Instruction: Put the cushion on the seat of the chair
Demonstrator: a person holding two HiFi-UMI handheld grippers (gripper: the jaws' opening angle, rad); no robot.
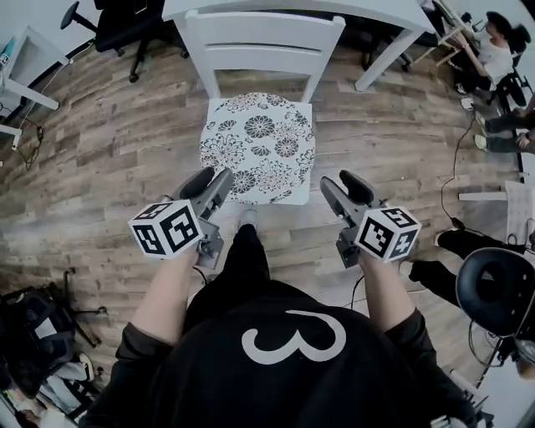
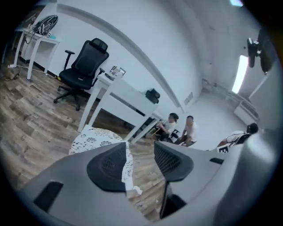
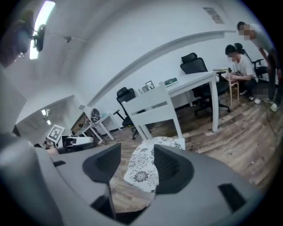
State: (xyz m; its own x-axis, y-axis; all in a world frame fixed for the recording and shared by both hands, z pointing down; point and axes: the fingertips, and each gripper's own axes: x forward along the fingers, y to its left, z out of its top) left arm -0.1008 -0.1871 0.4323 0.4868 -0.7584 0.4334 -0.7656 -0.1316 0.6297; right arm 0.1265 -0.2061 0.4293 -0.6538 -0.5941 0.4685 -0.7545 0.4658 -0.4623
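Shows the cushion, white with a dark flower print, lying flat on the seat of the white chair and covering nearly all of it, slatted back at the far side, white table just behind. Straight ahead in the head view, over a wood floor. Holds the left gripper near the near left corner of the seat and the right gripper off the near right corner, marker cube of each toward the body, bare forearms behind, both pointing away and somewhat down. From the left gripper view, gives the left gripper with jaws partly apart and nothing between the pads: only floor and the edge of the cushion farther off, seen through the gap, not touched. Beyond, the chair back, a black office chair at far left, seated people at far right. From the right gripper view, gives the right gripper likewise parted and gripping nothing, with the cushion on the chair visible between and beyond the pads. No contact with the cushion from either gripper in any view.
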